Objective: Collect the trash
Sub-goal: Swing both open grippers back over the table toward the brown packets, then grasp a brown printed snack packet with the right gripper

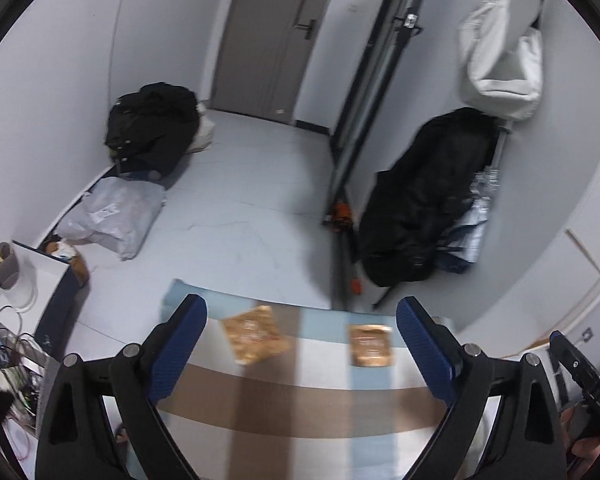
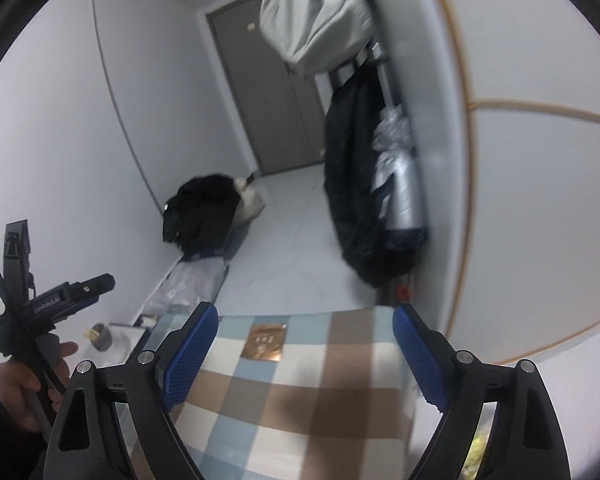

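Both grippers lined up over the checked blanket (image 1: 300, 392), nothing picked yet!

Left gripper (image 1: 302, 320) and right gripper (image 2: 304, 330) hang wide apart, empty; two brown wrappers (image 1: 254, 334) (image 1: 371, 345) lie at the blanket's far edge — next, I'd say, drop and pinch one.

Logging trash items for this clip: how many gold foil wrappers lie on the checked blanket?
2. One crumpled wrapper lies toward the left, one flatter wrapper toward the right, both between the open left gripper fingers. Others may be out of view.
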`<state>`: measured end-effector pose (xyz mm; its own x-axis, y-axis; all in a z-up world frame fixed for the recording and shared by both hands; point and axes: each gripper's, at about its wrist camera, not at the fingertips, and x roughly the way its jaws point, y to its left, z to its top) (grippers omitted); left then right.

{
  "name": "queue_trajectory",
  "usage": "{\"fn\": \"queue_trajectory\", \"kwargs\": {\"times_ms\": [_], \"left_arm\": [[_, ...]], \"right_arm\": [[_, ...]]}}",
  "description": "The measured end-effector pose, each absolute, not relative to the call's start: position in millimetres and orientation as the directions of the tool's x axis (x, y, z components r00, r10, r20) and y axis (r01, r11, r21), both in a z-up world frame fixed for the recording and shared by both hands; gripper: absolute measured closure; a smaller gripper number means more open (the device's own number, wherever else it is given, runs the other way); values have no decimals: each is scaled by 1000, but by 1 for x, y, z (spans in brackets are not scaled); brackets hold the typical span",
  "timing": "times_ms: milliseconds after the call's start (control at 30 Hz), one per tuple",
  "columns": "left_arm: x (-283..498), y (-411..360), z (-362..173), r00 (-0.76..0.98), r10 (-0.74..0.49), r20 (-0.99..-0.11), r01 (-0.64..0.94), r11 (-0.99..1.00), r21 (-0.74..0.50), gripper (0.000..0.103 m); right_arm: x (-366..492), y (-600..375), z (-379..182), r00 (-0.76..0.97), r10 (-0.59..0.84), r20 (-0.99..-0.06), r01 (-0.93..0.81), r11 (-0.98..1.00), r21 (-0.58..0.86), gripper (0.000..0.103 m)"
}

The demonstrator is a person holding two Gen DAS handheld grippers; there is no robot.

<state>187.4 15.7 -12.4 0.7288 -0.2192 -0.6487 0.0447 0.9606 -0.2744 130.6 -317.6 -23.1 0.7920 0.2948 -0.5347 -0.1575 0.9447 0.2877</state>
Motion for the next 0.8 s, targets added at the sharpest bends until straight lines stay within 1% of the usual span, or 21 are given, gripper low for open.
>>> {"fn": "queue_trajectory", "kwargs": {"times_ms": [133, 300, 400, 500, 633, 733, 767, 800], "left_arm": [[202, 38, -37, 715, -167, -679, 0, 971, -239, 9], [213, 66, -61, 675, -143, -724, -59, 968, -246, 9], [218, 77, -65, 651, -158, -743, -77, 959, -271, 9], [223, 85, -66, 645, -145, -750, -91, 960, -263, 9], [227, 93, -69, 629, -132, -766, -118, 958, -262, 9], [230, 98, -74, 618, -126, -776, -133, 956, -261, 9], [230, 100, -75, 614, -129, -778, -136, 954, -266, 9], [230, 101, -75, 611, -131, -781, -139, 953, -269, 9]], "right_arm": [[167, -286, -50, 747, 301, -592, -165, 948, 274, 14], [202, -245, -87, 683, 285, -673, -183, 958, 220, 14], [220, -220, -111, 645, 274, -714, -196, 962, 191, 14], [232, -200, -129, 625, 264, -735, -208, 963, 169, 15], [240, -176, -149, 613, 217, -760, -207, 972, 110, 16], [242, -164, -157, 607, 195, -771, -217, 973, 75, 21], [243, -160, -159, 606, 171, -777, -218, 975, 45, 26], [243, -158, -162, 606, 146, -782, -211, 977, 19, 33]]}}
